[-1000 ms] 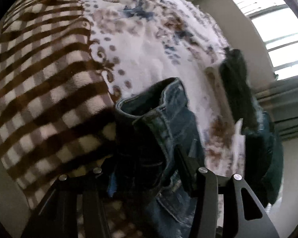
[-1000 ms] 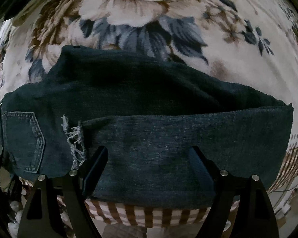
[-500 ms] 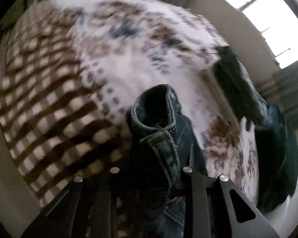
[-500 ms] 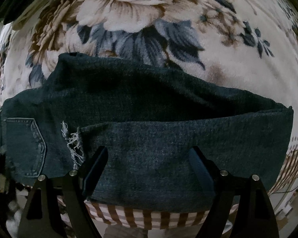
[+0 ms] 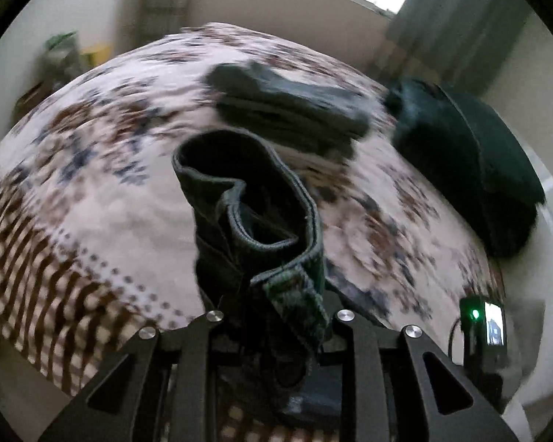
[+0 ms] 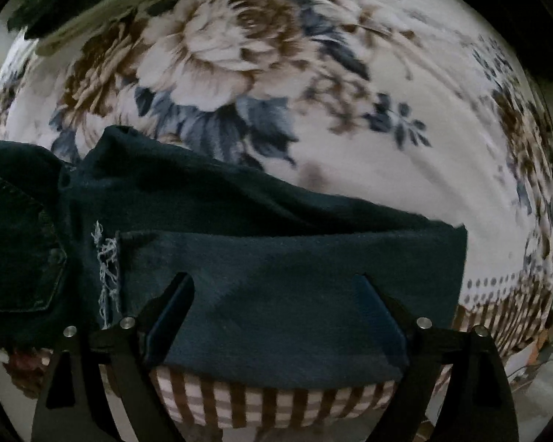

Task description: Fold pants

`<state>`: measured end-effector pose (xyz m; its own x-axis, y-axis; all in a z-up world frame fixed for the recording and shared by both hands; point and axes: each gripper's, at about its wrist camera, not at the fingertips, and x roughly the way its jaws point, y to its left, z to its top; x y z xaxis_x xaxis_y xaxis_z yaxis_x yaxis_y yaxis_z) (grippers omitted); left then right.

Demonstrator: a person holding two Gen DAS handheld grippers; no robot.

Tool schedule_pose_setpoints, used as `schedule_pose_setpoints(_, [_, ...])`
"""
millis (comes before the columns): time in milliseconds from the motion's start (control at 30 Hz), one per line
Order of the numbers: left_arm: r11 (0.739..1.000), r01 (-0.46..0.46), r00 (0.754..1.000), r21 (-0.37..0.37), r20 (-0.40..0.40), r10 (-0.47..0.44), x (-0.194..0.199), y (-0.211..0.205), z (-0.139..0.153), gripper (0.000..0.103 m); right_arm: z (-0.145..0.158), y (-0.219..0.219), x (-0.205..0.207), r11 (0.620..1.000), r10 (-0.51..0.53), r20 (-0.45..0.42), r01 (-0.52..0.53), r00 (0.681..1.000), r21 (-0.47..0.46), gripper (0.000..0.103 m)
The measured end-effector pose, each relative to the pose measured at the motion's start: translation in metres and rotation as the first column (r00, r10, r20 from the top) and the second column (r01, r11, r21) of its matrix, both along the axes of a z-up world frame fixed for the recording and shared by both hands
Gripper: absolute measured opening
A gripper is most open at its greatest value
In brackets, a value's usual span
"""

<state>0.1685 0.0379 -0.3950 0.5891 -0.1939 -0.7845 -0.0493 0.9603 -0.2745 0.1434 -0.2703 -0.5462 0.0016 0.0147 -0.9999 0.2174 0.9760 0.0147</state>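
Observation:
Dark blue jeans (image 6: 276, 283) lie folded lengthwise across the near edge of a floral blanket (image 6: 350, 165), back pocket and a frayed rip at the left. My right gripper (image 6: 276, 294) is open, its fingers spread above the leg cloth. In the left wrist view my left gripper (image 5: 276, 316) is shut on the jeans' waistband (image 5: 247, 213), which stands up in a loop above the bed (image 5: 92, 184). Its fingertips are hidden by the denim.
A folded dark garment (image 5: 291, 110) lies on the far side of the bed. A dark green bundle (image 5: 479, 162) sits at the right edge. A small device with a green light (image 5: 483, 320) is at the lower right. Wall, curtain and window stand behind.
My left gripper has lifted and swung the waistband end up, so its view now looks across the bed toward the window. The jeans' left part has shifted in the right view. The right gripper stays open.

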Motion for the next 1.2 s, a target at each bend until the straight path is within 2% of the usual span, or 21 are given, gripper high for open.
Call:
schedule_pose_setpoints(100, [0.991,0.113,0.994,0.065,-0.005,-0.113,0.0,-0.039,0.005,0.021,0.009,-0.029,-0.013,0.998,-0.05,0.023,0.049,0.998,0.034,0.092])
schedule_pose_setpoints(233, [0.955,0.271,0.963,0.118,-0.035,-0.268,-0.002,-0.101,0.001,0.02,0.025,-0.079,-0.044,0.988,-0.146,0.047,0.143,0.988,0.058,0.092])
schedule_pose_setpoints(367, [0.894,0.42,0.907,0.156,-0.094,-0.409,-0.006,-0.166,-0.024,0.02,0.025,-0.138,-0.078,0.966,-0.257,0.05,0.254,0.965,0.05,0.092])
schedule_pose_setpoints(433, [0.849,0.495,0.868,0.182,-0.138,-0.476,-0.011,-0.198,-0.045,0.02,0.016,-0.164,-0.089,0.95,-0.311,0.044,0.309,0.95,0.048,0.092])
schedule_pose_setpoints(600, [0.748,0.625,0.778,0.224,-0.261,-0.572,-0.027,-0.263,-0.1,0.02,-0.002,-0.218,-0.125,0.904,-0.427,0.022,0.426,0.904,0.026,0.092])
schedule_pose_setpoints(667, [0.721,0.65,0.754,0.239,-0.317,-0.575,-0.032,-0.278,-0.124,0.02,-0.009,-0.232,-0.133,0.888,-0.46,0.013,0.46,0.888,0.024,0.092])
schedule_pose_setpoints(767, [0.703,0.665,0.739,0.254,-0.362,-0.568,-0.034,-0.29,-0.146,0.02,-0.016,-0.247,-0.142,0.867,-0.497,0.003,0.496,0.868,0.036,0.092])
schedule_pose_setpoints(867, [0.693,0.673,0.731,0.259,-0.379,-0.568,-0.034,-0.294,-0.148,0.021,-0.018,-0.253,-0.143,0.863,-0.503,0.007,0.502,0.864,0.057,0.092])
schedule_pose_setpoints(1033, [0.757,0.627,0.743,0.183,-0.433,-0.51,-0.017,-0.285,-0.129,0.03,-0.01,-0.246,-0.135,0.859,-0.494,0.025,0.483,0.869,0.169,0.092])
schedule_pose_setpoints(1100, [0.783,0.601,0.754,0.158,-0.438,-0.49,-0.015,-0.277,-0.121,0.049,-0.007,-0.24,-0.129,0.852,-0.486,0.032,0.466,0.873,0.24,0.092])
schedule_pose_setpoints(1133, [0.805,0.58,0.761,0.125,-0.436,-0.481,-0.011,-0.27,-0.114,0.063,-0.006,-0.235,-0.125,0.849,-0.478,0.036,0.45,0.878,0.278,0.092])
schedule_pose_setpoints(1167, [0.816,0.568,0.767,0.11,-0.432,-0.475,-0.01,-0.264,-0.11,0.076,-0.006,-0.229,-0.121,0.846,-0.469,0.04,0.435,0.882,0.309,0.092])
schedule_pose_setpoints(1200, [0.822,0.56,0.771,0.106,-0.432,-0.469,-0.009,-0.261,-0.107,0.082,-0.007,-0.223,-0.114,0.843,-0.453,0.047,0.411,0.89,0.347,0.092])
